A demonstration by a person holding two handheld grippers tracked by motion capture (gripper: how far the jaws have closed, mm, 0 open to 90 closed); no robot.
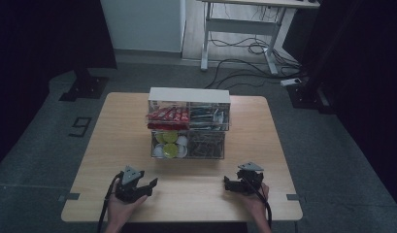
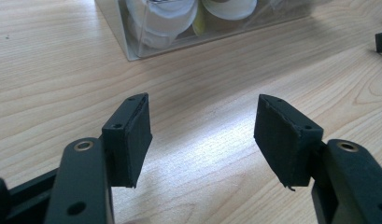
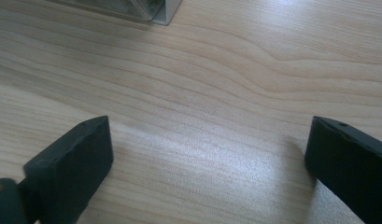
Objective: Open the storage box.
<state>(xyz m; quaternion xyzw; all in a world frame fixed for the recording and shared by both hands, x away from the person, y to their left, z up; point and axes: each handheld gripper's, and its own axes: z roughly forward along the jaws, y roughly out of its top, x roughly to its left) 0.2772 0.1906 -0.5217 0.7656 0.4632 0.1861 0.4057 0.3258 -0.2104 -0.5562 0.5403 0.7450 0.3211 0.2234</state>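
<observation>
High view, clear organiser: the clear organiser [image 1: 189, 124] is standing at the middle of the tabletop [image 1: 113, 145], two tiers high under a white top; red packets [image 1: 168, 115] are lying in its upper left compartment, round capsules [image 1: 170, 144] in its lower left one.
High view, left hand-held gripper: the left hand-held gripper [image 1: 146, 187] is resting near the tabletop's front edge, in front of the organiser and to its left, well apart from it, jaws spread and grasping nothing.
High view, right hand-held gripper: the right hand-held gripper [image 1: 228, 184] is sitting in front of the organiser and to its right, also well apart, jaws released.
Left gripper view: the left hand-held gripper [image 2: 202, 135] is pointing at the organiser's [image 2: 132, 49] near corner, where pale capsules [image 2: 163, 16] are showing through the clear wall; bare wood is lying between its jaws.
Right gripper view: the right hand-held gripper [image 3: 207, 154] is standing wide open over bare tabletop [image 3: 254, 70]; an organiser [image 3: 156, 11] corner is peeking in beyond it.
</observation>
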